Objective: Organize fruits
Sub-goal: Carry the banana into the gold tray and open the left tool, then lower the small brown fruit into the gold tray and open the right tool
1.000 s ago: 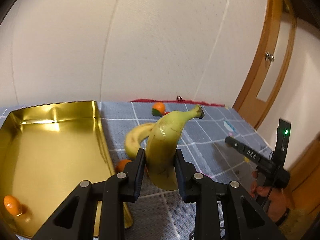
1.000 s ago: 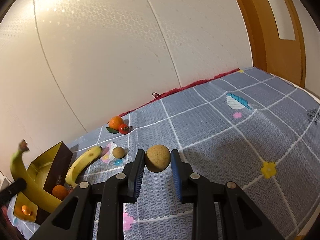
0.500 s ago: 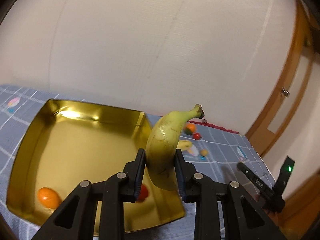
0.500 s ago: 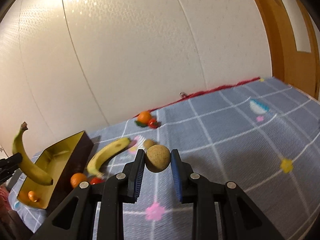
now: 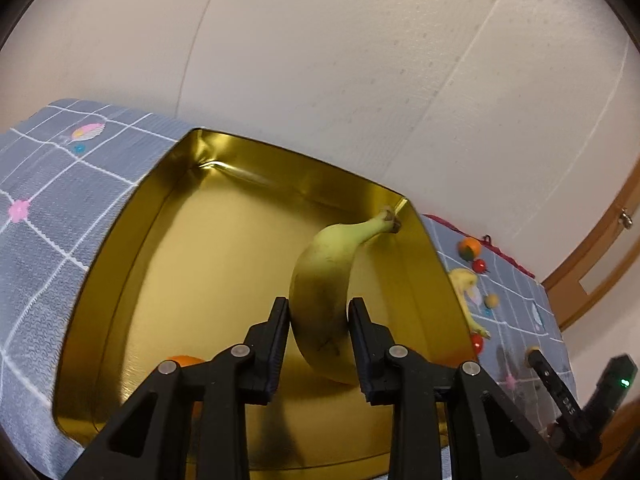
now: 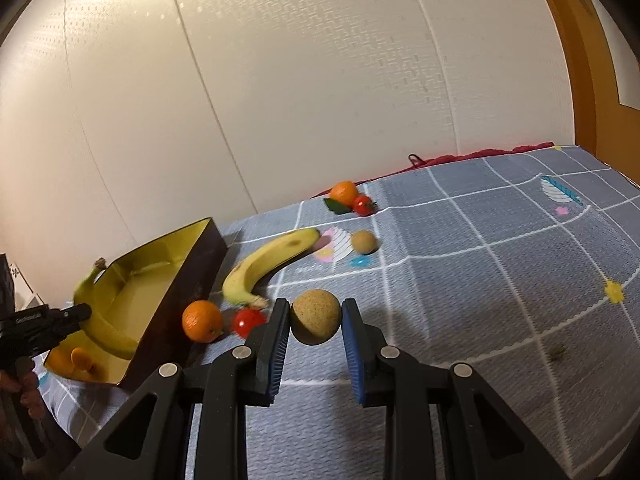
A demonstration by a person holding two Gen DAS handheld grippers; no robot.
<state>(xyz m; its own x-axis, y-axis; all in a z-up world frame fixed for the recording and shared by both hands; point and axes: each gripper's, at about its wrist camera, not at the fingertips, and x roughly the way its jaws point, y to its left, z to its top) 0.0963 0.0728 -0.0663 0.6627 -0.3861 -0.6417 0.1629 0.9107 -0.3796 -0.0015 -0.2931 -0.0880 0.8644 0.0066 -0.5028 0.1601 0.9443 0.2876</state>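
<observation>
My left gripper (image 5: 318,342) is shut on a greenish-yellow banana (image 5: 328,280), held stem-up over the inside of a gold tin tray (image 5: 224,216). A small orange fruit (image 5: 182,360) lies on the tray floor, partly hidden by my fingers. My right gripper (image 6: 315,328) is shut on a round tan fruit (image 6: 315,316) above the grey checked cloth. From the right wrist view the tray (image 6: 192,268) sits at the left with the held banana (image 6: 100,320) and left gripper (image 6: 44,318) over it.
On the cloth beside the tray lie a second banana (image 6: 268,260), an orange (image 6: 202,320) and a red tomato (image 6: 248,320). Farther back are a small brown fruit (image 6: 363,241), an orange with a leaf (image 6: 343,192) and another tomato (image 6: 363,205). A white wall stands behind; a wooden door is at right.
My left gripper has carried the banana leftward from above the cloth to over and down into the tray. My right gripper has kept the round fruit and shifted a little towards the tray.
</observation>
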